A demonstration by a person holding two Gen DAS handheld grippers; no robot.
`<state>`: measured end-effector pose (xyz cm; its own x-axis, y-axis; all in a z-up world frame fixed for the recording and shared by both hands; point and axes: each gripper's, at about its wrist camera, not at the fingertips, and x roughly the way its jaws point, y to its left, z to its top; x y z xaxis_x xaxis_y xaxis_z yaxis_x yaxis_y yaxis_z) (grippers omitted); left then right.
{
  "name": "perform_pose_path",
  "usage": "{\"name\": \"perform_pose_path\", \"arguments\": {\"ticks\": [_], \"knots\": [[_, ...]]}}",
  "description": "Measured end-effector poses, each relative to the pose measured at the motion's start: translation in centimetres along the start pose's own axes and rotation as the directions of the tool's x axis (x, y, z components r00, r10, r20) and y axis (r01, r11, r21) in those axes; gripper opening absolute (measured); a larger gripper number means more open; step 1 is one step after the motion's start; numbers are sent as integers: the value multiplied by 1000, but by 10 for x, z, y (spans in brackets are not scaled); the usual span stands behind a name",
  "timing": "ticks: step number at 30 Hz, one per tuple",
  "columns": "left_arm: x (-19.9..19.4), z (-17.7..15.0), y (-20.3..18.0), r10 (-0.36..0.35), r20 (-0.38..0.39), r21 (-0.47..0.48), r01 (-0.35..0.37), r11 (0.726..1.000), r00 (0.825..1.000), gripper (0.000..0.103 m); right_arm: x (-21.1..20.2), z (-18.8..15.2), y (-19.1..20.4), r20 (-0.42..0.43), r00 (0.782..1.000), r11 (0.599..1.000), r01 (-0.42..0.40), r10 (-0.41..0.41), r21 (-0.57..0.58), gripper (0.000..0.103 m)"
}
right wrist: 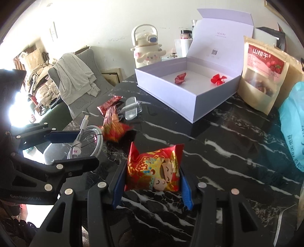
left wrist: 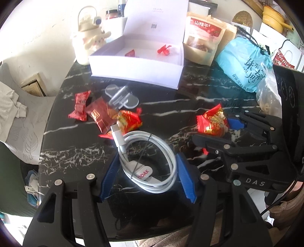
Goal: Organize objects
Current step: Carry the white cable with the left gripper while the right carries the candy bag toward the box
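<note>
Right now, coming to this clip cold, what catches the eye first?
The right gripper clamps a red and gold candy packet just above the black marble table. Beside it, the left gripper holds a coiled white cable. Behind stands an open white box with two red sweets inside.

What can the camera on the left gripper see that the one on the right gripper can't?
Only the left view: a yellow pot at top right. Only the right view: a chair draped with grey clothing. Both show the open white box, the left gripper around the white cable, and the right gripper gripping a red candy packet.
</note>
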<state>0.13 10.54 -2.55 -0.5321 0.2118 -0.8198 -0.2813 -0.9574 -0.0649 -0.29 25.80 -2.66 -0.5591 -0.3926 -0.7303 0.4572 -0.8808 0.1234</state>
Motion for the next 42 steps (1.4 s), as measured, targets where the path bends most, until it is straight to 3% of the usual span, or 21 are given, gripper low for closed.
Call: {"name": "perform_pose_path", "arguments": {"ticks": [21, 42], "knots": [[-19, 51, -29, 12, 76, 91, -19, 996, 997, 60, -32, 39, -32, 54, 996, 997, 78, -78, -4, 51], [22, 132, -22, 13, 65, 124, -21, 992, 998, 60, 7, 103, -79, 53, 994, 995, 95, -95, 6, 51]]}}
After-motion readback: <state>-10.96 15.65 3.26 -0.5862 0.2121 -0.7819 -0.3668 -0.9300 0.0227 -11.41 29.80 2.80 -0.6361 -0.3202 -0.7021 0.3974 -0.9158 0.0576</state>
